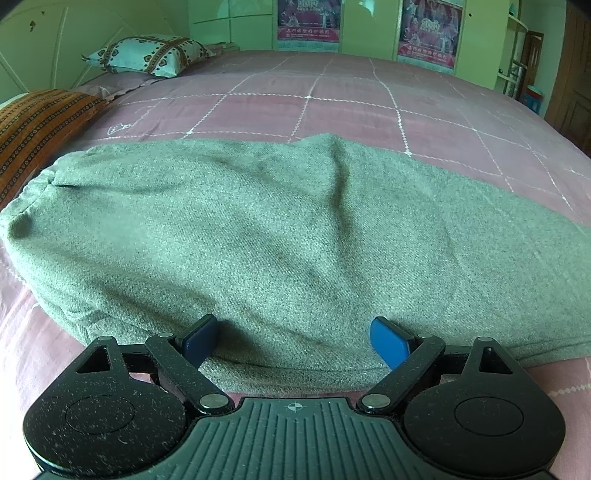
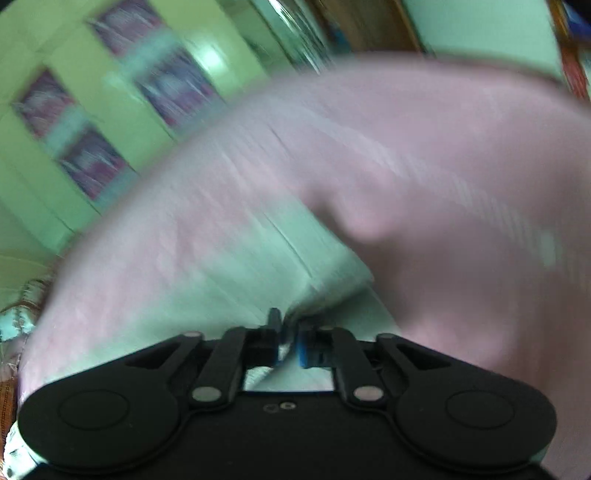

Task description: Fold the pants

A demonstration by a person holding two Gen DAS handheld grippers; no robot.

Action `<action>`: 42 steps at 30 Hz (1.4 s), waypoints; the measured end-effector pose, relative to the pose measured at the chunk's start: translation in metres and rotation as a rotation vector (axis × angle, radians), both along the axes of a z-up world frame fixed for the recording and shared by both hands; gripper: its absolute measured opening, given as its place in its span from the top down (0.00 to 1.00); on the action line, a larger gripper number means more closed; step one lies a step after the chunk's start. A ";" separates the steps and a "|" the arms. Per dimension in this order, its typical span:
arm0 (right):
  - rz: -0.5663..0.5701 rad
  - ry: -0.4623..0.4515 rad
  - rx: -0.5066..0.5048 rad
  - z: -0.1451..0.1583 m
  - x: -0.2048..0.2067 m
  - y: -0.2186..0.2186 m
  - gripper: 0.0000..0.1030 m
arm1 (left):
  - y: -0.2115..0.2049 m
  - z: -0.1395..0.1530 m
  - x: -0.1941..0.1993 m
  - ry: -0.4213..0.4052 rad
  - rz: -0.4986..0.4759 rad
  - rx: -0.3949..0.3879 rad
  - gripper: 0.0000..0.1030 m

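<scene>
- The grey-green woolly pants [image 1: 280,236] lie flat on the pink bed cover with white criss-cross lines [image 1: 369,99], spread from the left side to the right side of the left wrist view
- One soft fold runs down the middle of the pants
- The left gripper [image 1: 295,341] sits at the near edge of the pants. Its jaws stand wide apart. The cloth lies between its two blue pads [image 1: 388,343], but the pads do not squeeze it
- The right gripper [image 2: 286,338] has its jaws pressed together on a thin edge of pale green cloth [image 2: 266,251]. The right wrist view is very blurry, so I cannot tell for sure that this cloth is the pants
- Behind that pale cloth, the pink cover bulges up in one lump
- Things around, seen from the left wrist: one white pillow with a brown and blue pattern [image 1: 151,53] at the far left of the bed, and one brown striped cushion [image 1: 40,125] close to the left end of the pants
- Two pink and purple posters [image 1: 308,20] hang on the light green cupboard doors [image 1: 369,26] behind the bed
- One brown wooden door [image 1: 572,81] stands at the far right
- Nothing lies on top of the pants, and nothing blocks the left gripper from them
</scene>
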State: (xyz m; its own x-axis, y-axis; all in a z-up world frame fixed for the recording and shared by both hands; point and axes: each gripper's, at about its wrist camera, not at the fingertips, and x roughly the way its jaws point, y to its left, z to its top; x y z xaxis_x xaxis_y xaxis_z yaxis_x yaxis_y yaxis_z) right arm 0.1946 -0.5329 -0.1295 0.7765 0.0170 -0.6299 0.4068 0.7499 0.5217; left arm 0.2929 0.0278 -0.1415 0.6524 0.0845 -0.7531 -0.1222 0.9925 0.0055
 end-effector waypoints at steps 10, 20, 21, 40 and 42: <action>-0.030 -0.043 -0.002 0.019 -0.004 0.000 1.00 | 0.004 0.004 0.001 0.019 -0.044 -0.008 0.14; -0.031 0.022 -0.071 0.011 -0.013 0.001 0.89 | 0.006 0.007 -0.003 0.015 -0.060 -0.003 0.14; -0.048 0.003 -0.076 0.017 -0.018 0.004 0.82 | 0.006 0.007 -0.004 0.016 -0.063 -0.002 0.14; 0.195 -0.038 -0.120 0.041 -0.026 0.114 0.84 | 0.021 0.023 -0.020 -0.030 -0.060 -0.022 0.14; 0.241 -0.036 -0.107 0.040 -0.021 0.132 0.84 | 0.029 0.025 -0.023 -0.036 -0.045 -0.031 0.14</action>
State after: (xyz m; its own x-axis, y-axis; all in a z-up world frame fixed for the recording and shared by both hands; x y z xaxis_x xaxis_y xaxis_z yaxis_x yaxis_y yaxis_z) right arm 0.1732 -0.4006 -0.0891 0.7798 0.1393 -0.6103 0.1922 0.8745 0.4452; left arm 0.2694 0.0573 -0.1169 0.6816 0.0319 -0.7310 -0.0771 0.9966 -0.0284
